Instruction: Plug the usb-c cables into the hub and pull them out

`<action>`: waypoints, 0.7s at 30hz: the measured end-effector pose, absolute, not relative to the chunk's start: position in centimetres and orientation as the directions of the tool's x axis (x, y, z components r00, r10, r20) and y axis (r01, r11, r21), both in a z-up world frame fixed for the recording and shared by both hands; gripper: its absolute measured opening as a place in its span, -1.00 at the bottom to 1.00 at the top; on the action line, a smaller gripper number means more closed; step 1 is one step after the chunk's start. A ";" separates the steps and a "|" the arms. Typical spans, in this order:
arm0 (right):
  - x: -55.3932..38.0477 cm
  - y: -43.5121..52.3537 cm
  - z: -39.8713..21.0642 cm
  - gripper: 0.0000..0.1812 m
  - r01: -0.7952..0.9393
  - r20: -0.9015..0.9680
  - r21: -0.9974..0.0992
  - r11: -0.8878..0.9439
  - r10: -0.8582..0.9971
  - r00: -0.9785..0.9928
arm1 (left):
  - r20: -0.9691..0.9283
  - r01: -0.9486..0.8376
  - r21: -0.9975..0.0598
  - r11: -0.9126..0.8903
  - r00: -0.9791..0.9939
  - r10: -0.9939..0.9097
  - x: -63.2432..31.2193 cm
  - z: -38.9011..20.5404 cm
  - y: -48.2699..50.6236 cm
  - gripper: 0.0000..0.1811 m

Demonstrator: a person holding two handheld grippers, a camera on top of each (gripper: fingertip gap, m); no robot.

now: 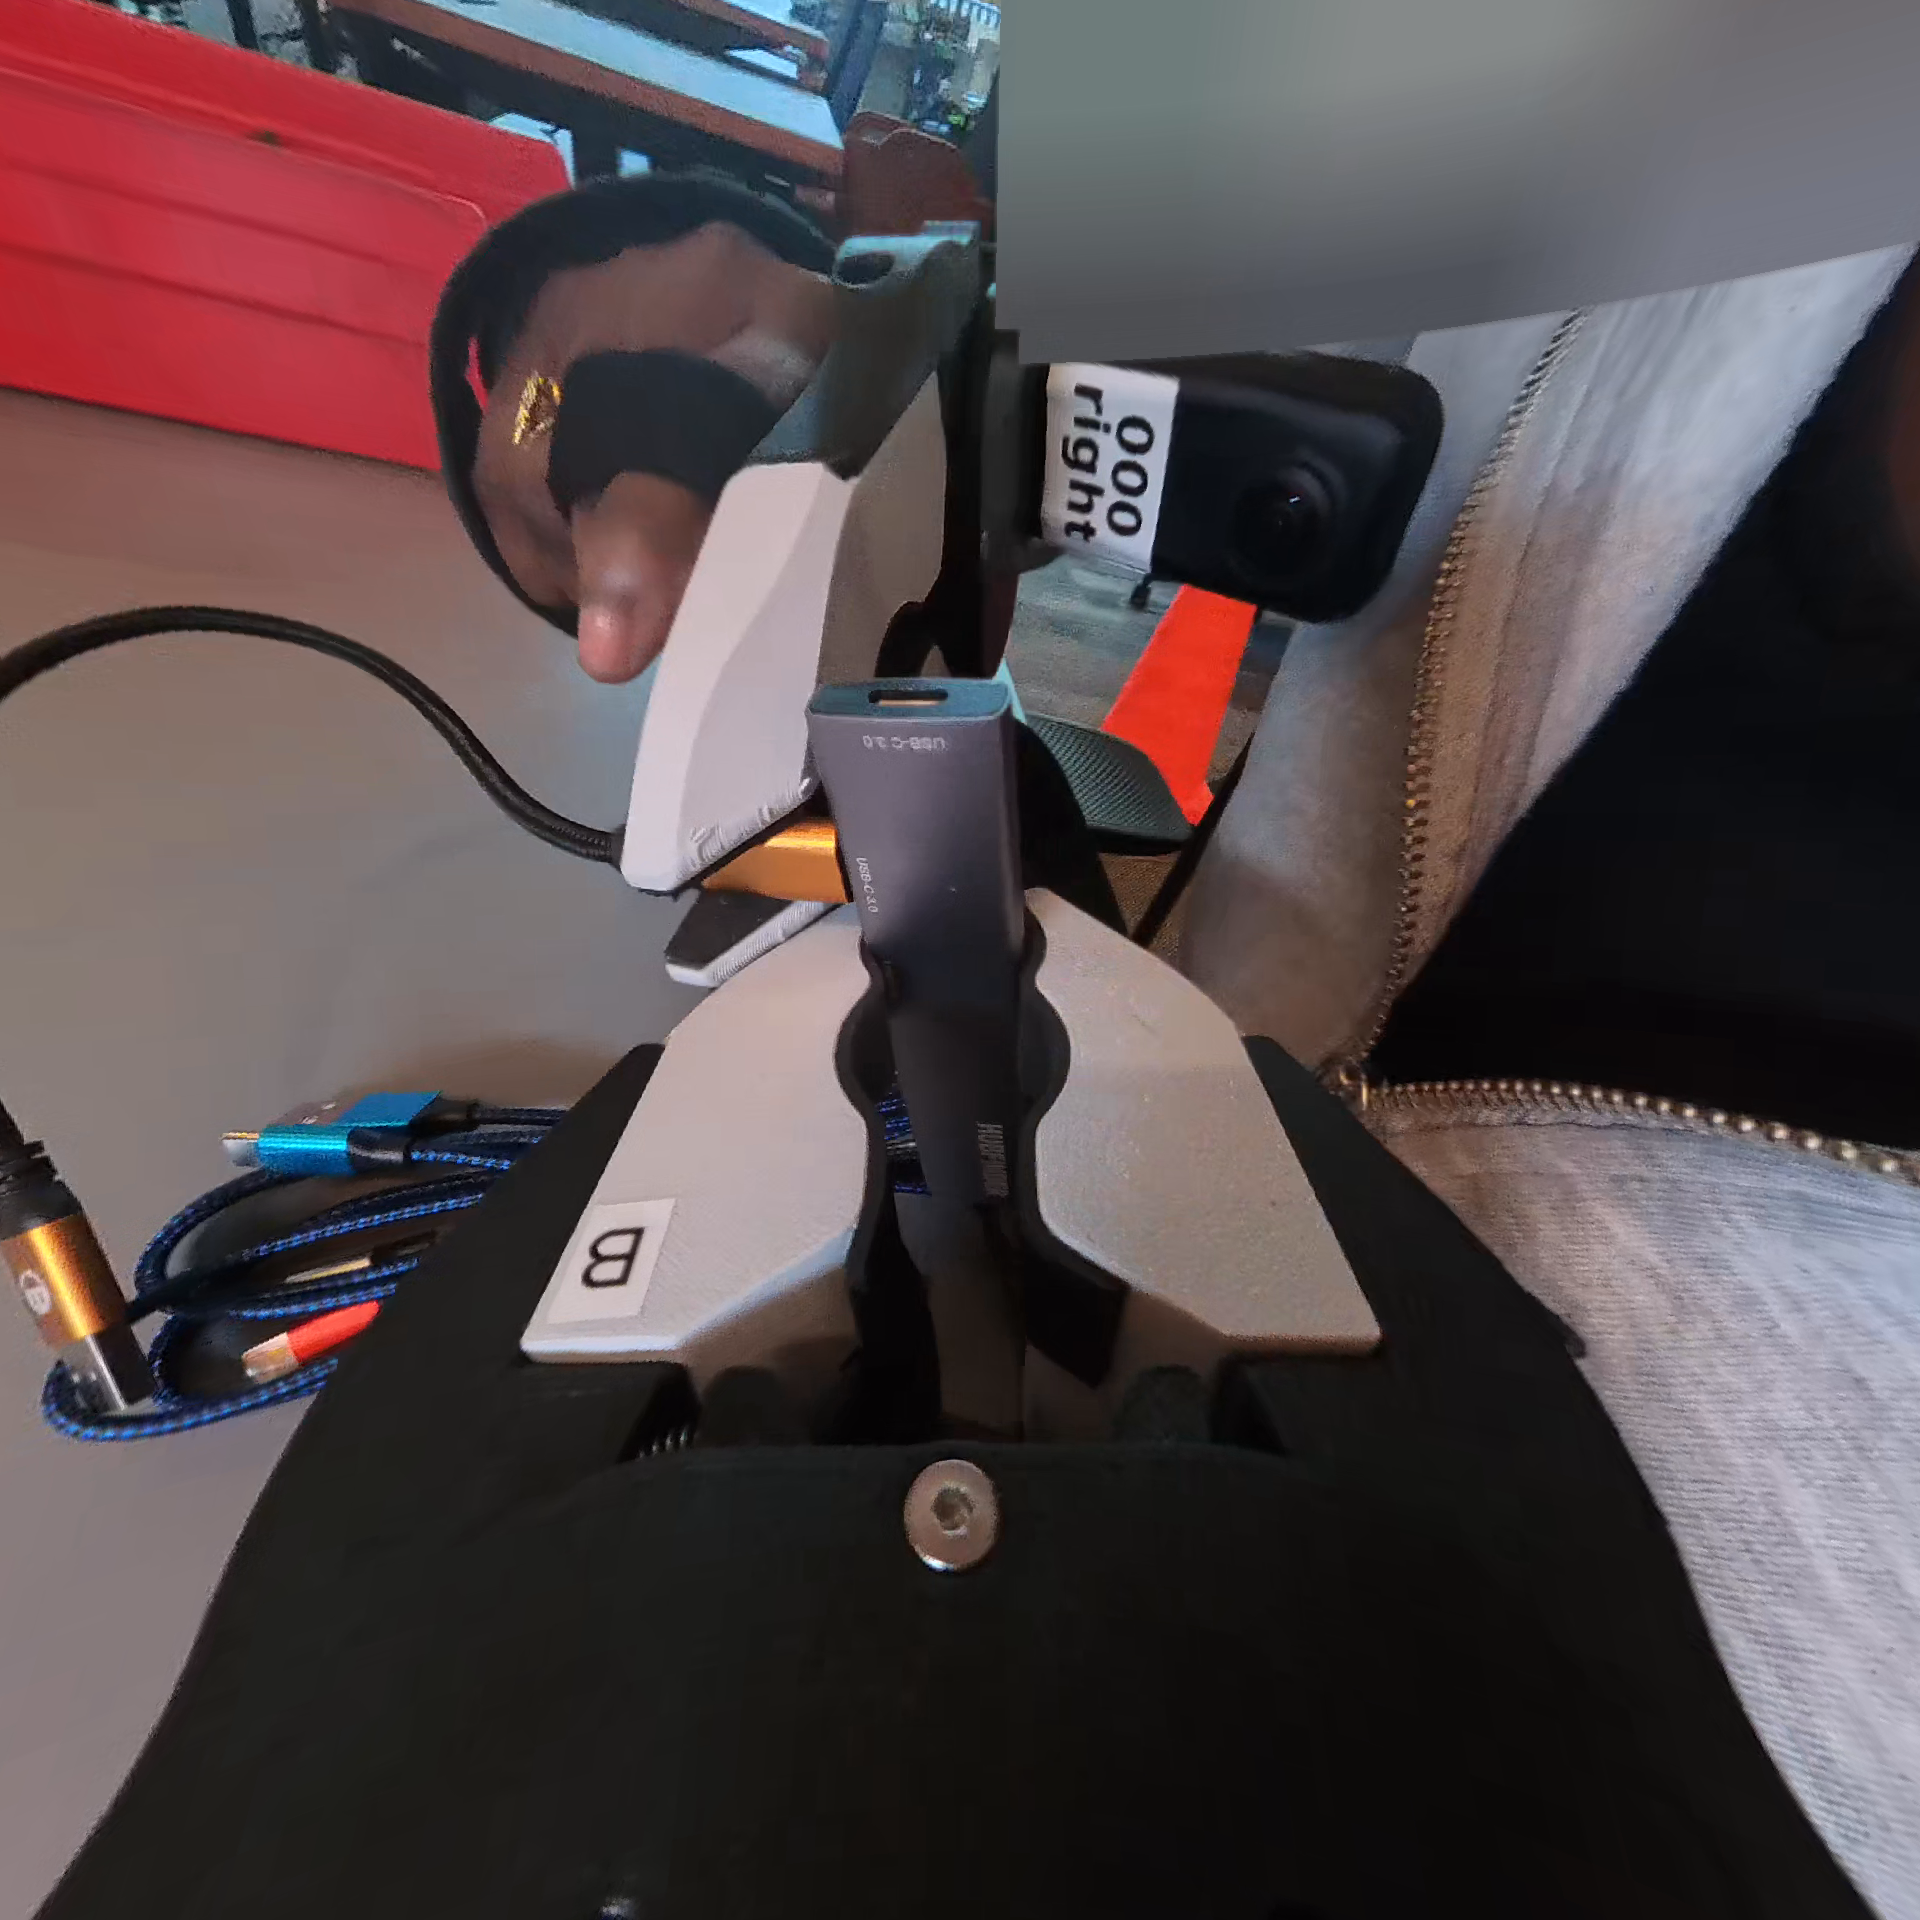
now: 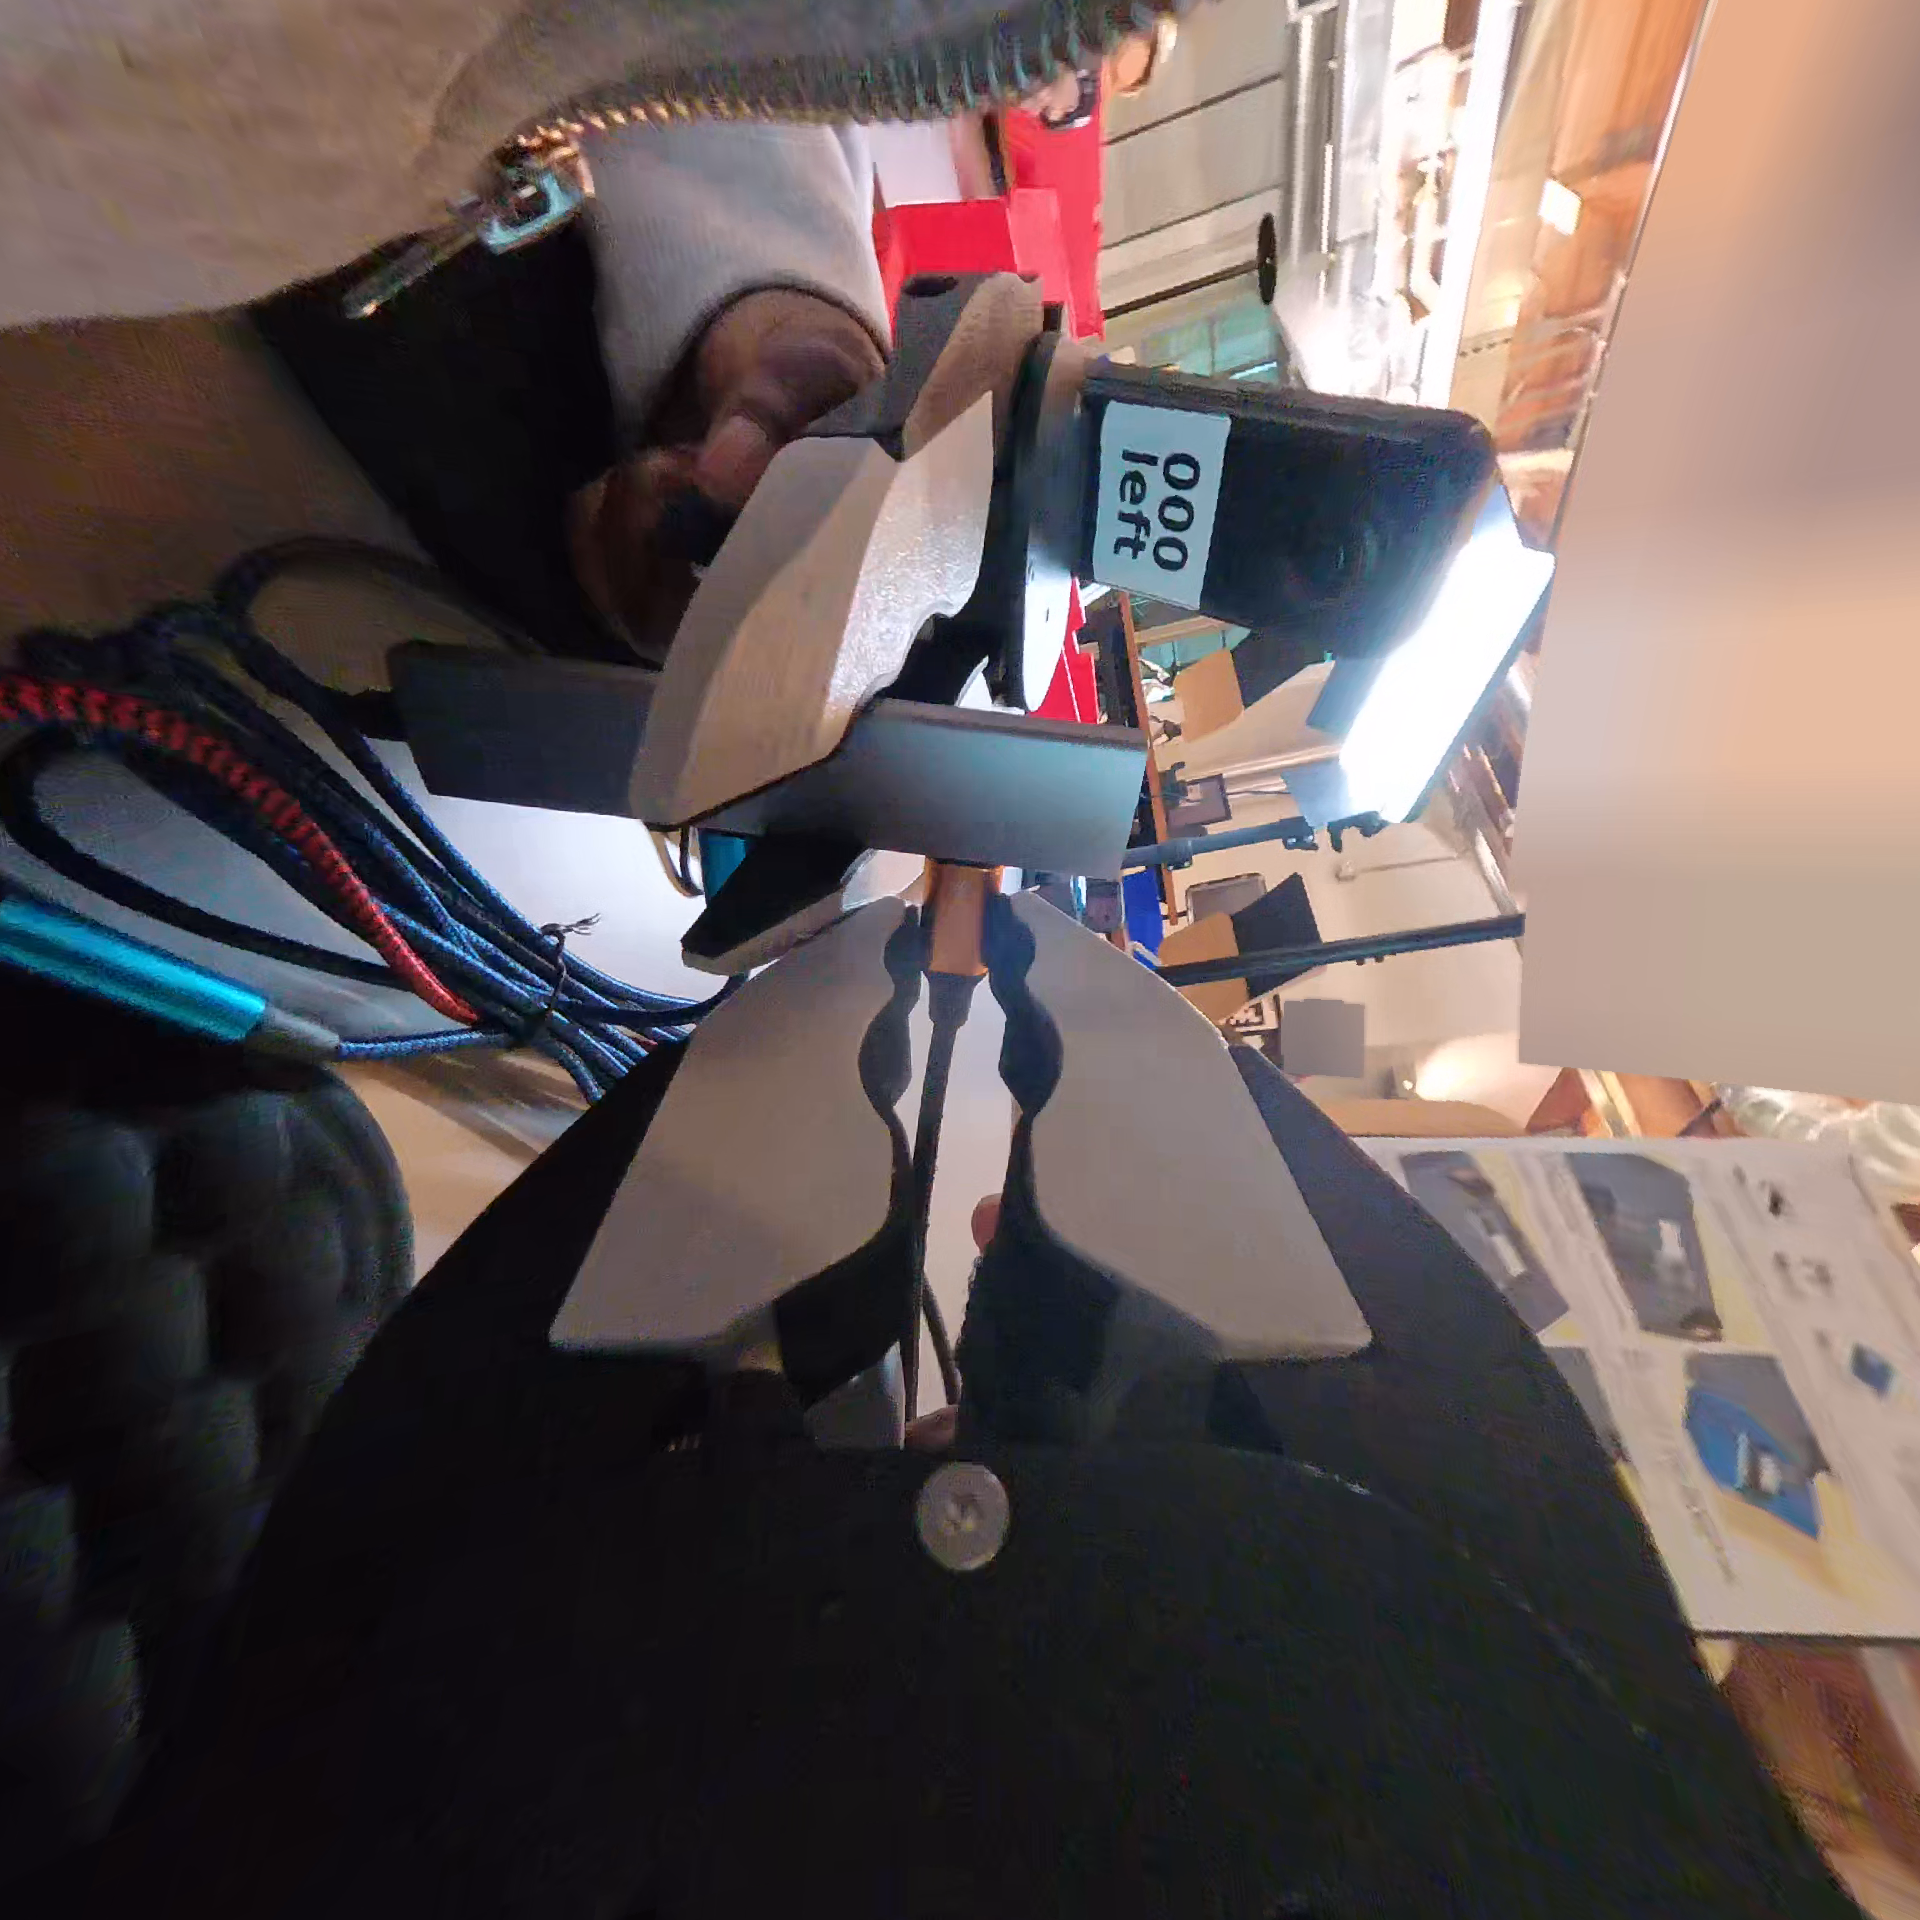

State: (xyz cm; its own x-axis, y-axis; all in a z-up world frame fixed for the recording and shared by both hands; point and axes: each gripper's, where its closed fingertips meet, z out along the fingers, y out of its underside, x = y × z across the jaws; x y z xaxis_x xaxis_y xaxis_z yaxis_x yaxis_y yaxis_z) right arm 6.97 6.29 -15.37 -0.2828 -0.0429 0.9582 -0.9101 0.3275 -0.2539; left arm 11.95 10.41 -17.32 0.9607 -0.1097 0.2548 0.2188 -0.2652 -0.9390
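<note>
Grey tabletop (image 1: 208, 883), red sofa upper left; left gripper (image 1: 940, 997) is clamped on the slim dark-grey metal USB-C hub (image 1: 914, 883) at frame centre. Right gripper (image 2: 956, 935) pinches the orange-collared black braided cable plug (image 2: 958, 920) against the hub's side port. Keep plug square to port, push straight, no twist.
</note>
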 end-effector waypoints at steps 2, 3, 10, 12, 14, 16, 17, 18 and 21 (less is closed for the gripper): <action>6.7 6.4 -15.8 -0.85 -0.892 0.942 -0.311 0.328 -0.016 -0.334 | 0.269 0.232 -0.933 -0.275 0.957 -0.108 11.9 -17.5 10.4 -0.79; 6.8 6.5 -16.1 -0.85 -0.887 0.936 -0.329 0.323 -0.013 -0.352 | 0.257 0.219 -0.933 -0.286 0.961 -0.102 11.9 -17.7 10.4 -0.78; 6.2 6.7 -17.2 -0.85 -0.845 0.887 -0.424 0.325 -0.037 -0.459 | 0.212 0.187 -0.925 -0.331 0.977 -0.040 11.5 -18.6 10.7 -0.76; 6.1 6.7 -17.5 -0.85 -0.839 0.880 -0.433 0.329 -0.046 -0.472 | 0.197 0.179 -0.924 -0.338 0.980 -0.020 11.4 -18.8 10.7 -0.75; 6.2 6.7 -17.7 -0.86 -0.827 0.866 -0.450 0.337 -0.061 -0.496 | 0.187 0.166 -0.925 -0.341 0.982 -0.031 11.5 -18.9 10.6 -0.69; 5.7 7.4 -18.7 -0.93 -0.809 0.845 -0.451 0.376 -0.113 -0.523 | 0.132 0.107 -0.923 -0.369 0.990 -0.044 12.0 -19.3 10.8 -0.69; 5.6 7.4 -18.9 -0.93 -0.793 0.826 -0.462 0.396 -0.132 -0.547 | 0.131 0.104 -0.916 -0.387 0.990 -0.045 12.1 -19.5 10.8 -0.74; 5.8 7.2 -18.4 -0.93 -0.799 0.835 -0.437 0.412 -0.145 -0.531 | 0.134 0.102 -0.924 -0.369 0.989 -0.062 12.2 -19.3 10.7 -0.74; 5.8 6.9 -17.5 -0.94 -0.813 0.846 -0.422 0.401 -0.149 -0.513 | 0.150 0.121 -0.939 -0.320 0.986 -0.068 12.1 -18.5 10.6 -0.76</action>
